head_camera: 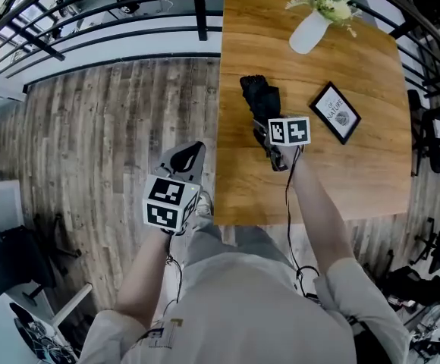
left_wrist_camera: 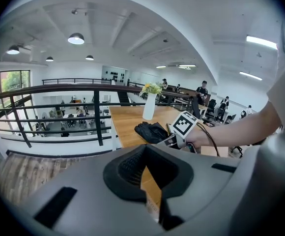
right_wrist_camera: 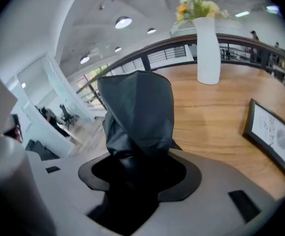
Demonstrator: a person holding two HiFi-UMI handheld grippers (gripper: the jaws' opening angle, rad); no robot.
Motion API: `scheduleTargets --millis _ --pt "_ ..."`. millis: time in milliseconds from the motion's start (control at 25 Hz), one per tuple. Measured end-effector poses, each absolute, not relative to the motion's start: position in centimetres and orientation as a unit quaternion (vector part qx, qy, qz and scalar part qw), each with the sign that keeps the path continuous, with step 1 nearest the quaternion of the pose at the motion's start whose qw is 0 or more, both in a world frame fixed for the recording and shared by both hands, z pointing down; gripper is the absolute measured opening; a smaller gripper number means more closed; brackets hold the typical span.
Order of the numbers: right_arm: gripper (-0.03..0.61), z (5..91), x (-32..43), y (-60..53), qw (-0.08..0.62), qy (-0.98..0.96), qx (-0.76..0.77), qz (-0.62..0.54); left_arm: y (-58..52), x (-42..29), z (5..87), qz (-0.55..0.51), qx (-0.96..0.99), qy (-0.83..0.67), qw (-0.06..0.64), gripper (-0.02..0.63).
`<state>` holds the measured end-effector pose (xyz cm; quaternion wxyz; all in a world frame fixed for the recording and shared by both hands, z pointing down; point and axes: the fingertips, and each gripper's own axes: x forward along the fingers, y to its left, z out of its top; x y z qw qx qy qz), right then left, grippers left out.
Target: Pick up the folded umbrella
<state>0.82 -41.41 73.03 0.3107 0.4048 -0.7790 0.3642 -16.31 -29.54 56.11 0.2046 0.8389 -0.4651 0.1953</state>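
Note:
The black folded umbrella [head_camera: 259, 97] lies on the wooden table [head_camera: 356, 173], pointing away from me. My right gripper [head_camera: 277, 156] is at its near end, jaws around the handle. In the right gripper view the umbrella [right_wrist_camera: 140, 112] rises straight out of the gripper [right_wrist_camera: 132, 168], its dark end filling the gap, so the gripper is shut on it. My left gripper [head_camera: 187, 156] hangs over the floor just left of the table's near corner, open and holding nothing. From the left gripper view [left_wrist_camera: 145, 173] the umbrella [left_wrist_camera: 151, 132] lies ahead on the table.
A white vase with flowers [head_camera: 309, 30] stands at the table's far end. A framed picture [head_camera: 335, 112] lies right of the umbrella. A black railing [head_camera: 129, 10] runs along the far side of the plank floor [head_camera: 106, 142]. Office chairs [head_camera: 432, 139] stand at the right.

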Motion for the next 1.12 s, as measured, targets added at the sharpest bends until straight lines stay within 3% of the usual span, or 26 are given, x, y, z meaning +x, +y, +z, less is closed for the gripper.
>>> scheduleTargets --millis 120,280,640,880,1120 --pt "0.256 67.9 -1.1 -40.3 0.226 -0.803 0.4 0.38 -30.0 -16.5 53.9 0.182 0.841 -0.472 0.194 0.015" --pt "0.259 58.0 -2.6 -39.9 0.16 -0.849 0.39 0.318 -31.0 -16.3 49.4 0.155 0.848 -0.479 0.168 0.015" --pt "0.259 35.2 -1.6 -37.1 0.013 -0.902 0.403 0.156 -31.4 -16.5 36.3 0.103 0.864 -0.491 0.043 0.015" --pt "0.259 25.7 -0.2 -32.6 -0.04 -0.905 0.42 0.063 -29.4 -16.6 29.0 0.079 0.867 -0.491 -0.039 0.015" --pt "0.261 21.5 1.2 -28.6 -0.053 -0.903 0.427 0.004 -27.2 -15.6 24.4 0.049 0.87 -0.481 -0.091 0.015"
